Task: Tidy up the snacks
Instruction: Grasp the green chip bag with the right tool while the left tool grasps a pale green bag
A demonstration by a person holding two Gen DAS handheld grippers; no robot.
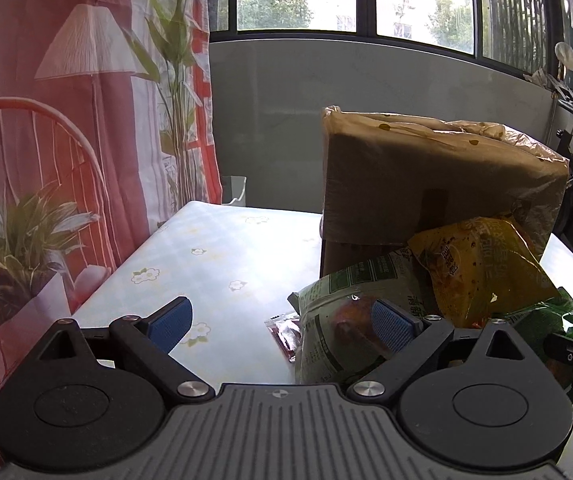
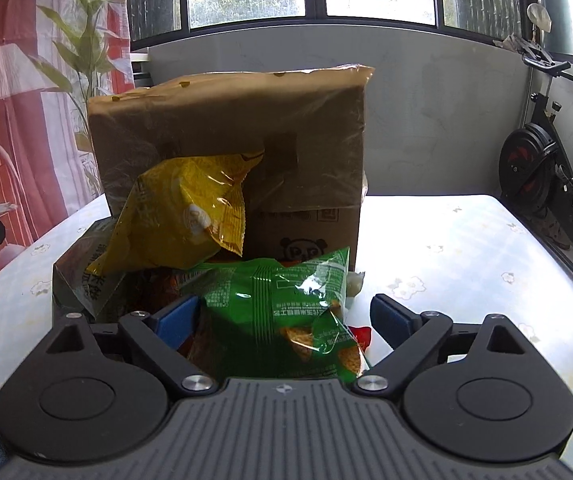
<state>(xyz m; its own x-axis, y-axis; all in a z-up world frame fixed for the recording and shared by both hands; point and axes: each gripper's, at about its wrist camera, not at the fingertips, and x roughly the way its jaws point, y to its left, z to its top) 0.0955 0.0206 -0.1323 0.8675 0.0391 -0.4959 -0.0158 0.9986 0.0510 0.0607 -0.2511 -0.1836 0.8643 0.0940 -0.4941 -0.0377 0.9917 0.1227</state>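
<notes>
1. The left gripper (image 1: pixel 282 322) is hanging spread wide over the floral tablecloth (image 1: pixel 214 248), pinching nothing; the pale green snack bag (image 1: pixel 338 320) is sitting at its 3 o'clock.
2. The yellow snack bag (image 2: pixel 182 216) is leaning on the cardboard box (image 2: pixel 230 128) at 12 o'clock.
3. The right gripper (image 2: pixel 286 320) is standing wide, straddling the green chip bag (image 2: pixel 286 304) without pressing it.

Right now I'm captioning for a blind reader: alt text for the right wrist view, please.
A green snack bag lies between the open jaws of the right gripper, with a yellow bag leaning on a cardboard box behind it, all on a flowered tablecloth.
</notes>
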